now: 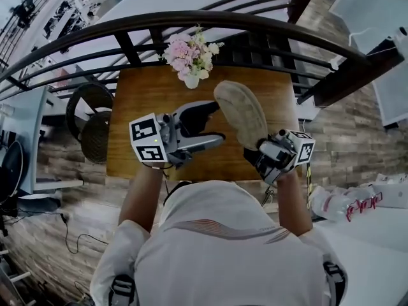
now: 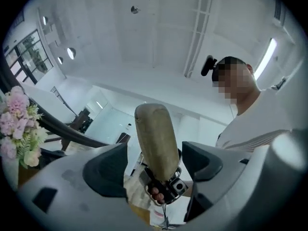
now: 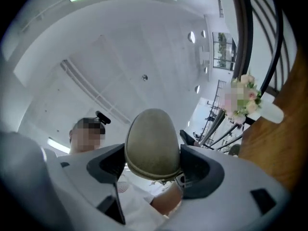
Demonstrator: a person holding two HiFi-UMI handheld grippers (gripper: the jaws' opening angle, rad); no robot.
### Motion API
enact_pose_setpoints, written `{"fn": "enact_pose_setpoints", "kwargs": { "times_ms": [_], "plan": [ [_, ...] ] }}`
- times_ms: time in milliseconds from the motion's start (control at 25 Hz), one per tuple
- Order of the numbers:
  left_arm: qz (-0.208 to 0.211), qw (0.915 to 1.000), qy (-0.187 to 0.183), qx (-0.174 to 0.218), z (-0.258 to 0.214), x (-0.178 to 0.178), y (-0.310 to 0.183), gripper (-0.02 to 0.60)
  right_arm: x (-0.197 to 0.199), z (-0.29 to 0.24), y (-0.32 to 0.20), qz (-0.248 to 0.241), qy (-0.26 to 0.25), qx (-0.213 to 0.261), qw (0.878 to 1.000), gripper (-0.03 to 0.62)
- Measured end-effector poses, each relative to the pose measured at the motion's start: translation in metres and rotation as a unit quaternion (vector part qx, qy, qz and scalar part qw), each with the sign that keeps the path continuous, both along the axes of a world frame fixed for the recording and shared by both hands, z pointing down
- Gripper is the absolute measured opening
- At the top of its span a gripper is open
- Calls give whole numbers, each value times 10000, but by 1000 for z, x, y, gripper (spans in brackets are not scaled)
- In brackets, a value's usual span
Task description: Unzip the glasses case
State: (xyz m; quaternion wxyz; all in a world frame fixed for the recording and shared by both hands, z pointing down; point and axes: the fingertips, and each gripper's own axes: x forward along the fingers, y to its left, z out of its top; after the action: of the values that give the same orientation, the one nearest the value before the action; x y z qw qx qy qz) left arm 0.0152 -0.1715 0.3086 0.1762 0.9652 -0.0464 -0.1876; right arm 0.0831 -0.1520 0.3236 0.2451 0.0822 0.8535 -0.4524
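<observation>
The beige oval glasses case (image 1: pixel 241 112) is held up in the air above the wooden table (image 1: pixel 137 107). My right gripper (image 1: pixel 258 146) is shut on its lower end; in the right gripper view the case (image 3: pixel 153 141) fills the gap and both pads touch it. My left gripper (image 1: pixel 213 125) points at the case from the left with its jaws wide open. In the left gripper view the case (image 2: pixel 156 136) stands upright between the spread dark fingers (image 2: pixel 108 170) without touching them. No zipper pull can be made out.
A white vase of pink flowers (image 1: pixel 190 56) stands at the table's far edge, in front of a black curved railing (image 1: pixel 191 21). Dark round chairs (image 1: pixel 95 123) are at the left. A white surface with a red-and-white object (image 1: pixel 360 204) lies at the right.
</observation>
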Motion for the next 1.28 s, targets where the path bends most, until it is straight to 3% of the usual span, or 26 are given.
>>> {"fn": "enact_pose_setpoints", "kwargs": {
  "times_ms": [240, 360, 680, 840, 1160, 1280],
  "plan": [
    [644, 9975, 193, 236, -21, 16, 13, 331, -17, -5, 16, -941, -529, -366, 9935, 397],
    [774, 9965, 165, 261, -23, 23, 15, 333, -21, -7, 21, -1315, -707, -451, 9878, 397],
    [1293, 9911, 262, 168, -24, 32, 21, 333, -33, 0, 36, -2031, -462, -363, 9774, 396],
    [1640, 9854, 303, 350, -27, 38, 37, 333, -37, 5, 40, -2328, -378, -555, 9702, 396],
    [1292, 9905, 391, 275, -25, 39, 29, 307, -40, 10, 36, -2326, -321, -720, 9694, 403],
    [1068, 9934, 297, 283, -24, 40, 25, 305, -35, 9, 29, -1839, -251, -526, 9812, 381]
  ]
}}
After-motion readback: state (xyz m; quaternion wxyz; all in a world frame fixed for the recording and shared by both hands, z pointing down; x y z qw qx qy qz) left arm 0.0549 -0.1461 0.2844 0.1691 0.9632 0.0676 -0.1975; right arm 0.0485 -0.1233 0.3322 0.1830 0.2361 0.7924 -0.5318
